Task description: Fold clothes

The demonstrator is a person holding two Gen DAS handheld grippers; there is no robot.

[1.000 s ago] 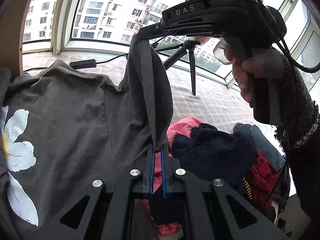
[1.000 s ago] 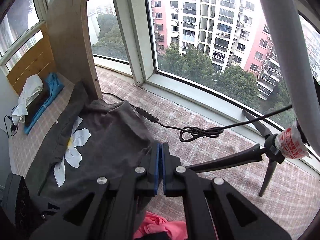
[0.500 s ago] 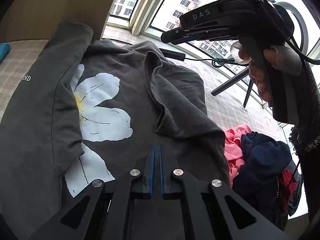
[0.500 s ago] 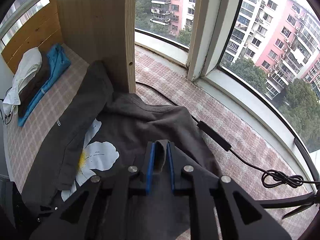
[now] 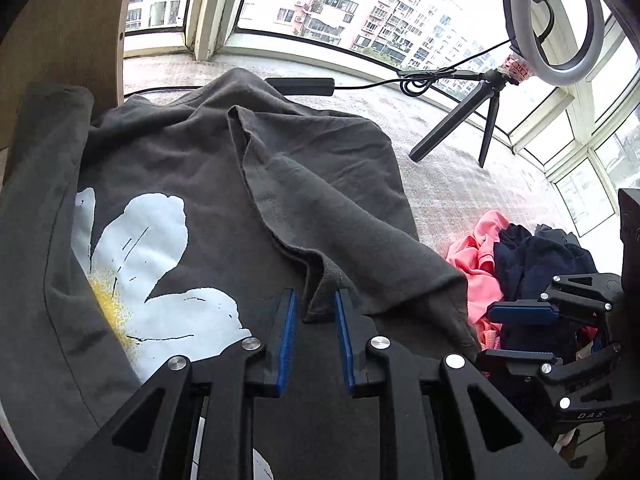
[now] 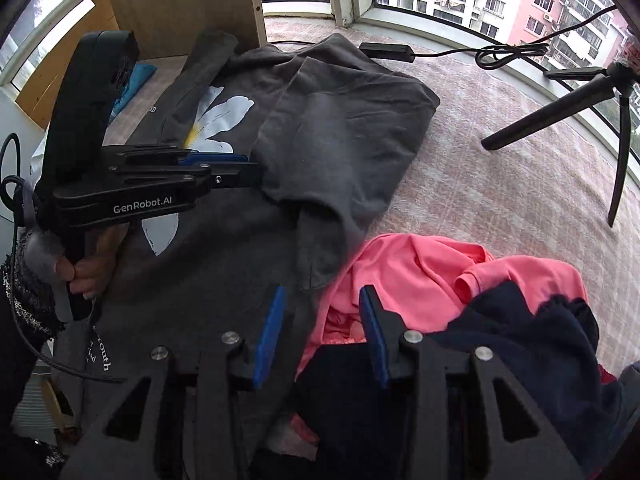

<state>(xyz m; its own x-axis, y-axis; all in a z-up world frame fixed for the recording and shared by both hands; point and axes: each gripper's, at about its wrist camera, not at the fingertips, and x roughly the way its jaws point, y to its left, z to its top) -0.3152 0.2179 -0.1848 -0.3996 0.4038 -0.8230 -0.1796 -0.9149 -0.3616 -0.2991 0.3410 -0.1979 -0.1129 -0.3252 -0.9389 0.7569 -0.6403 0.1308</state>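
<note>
**Two hand-held grippers parted over the grey shirt**

Both of my tools stand with their jaws apart. My left hand-held gripper (image 5: 314,320) has its blue pads either side of a raised fold of the dark grey T-shirt (image 5: 192,168); the pads are spread and I see no pinch on the cloth. From the right wrist view, the same left hand-held gripper (image 6: 240,166) reaches in from the left with its tips at the edge of the folded-over flap. My right hand-held gripper (image 6: 320,320) is open wide, holding nothing, hovering over the shirt's hem where it meets the pink garment (image 6: 420,264). The shirt lies spread ahead of both tools, white flower print (image 5: 152,264) facing up, one side folded inward. A navy garment (image 6: 520,332) is heaped just right of the pink one. Farther ahead to the right stands a tripod (image 5: 472,120).
</note>
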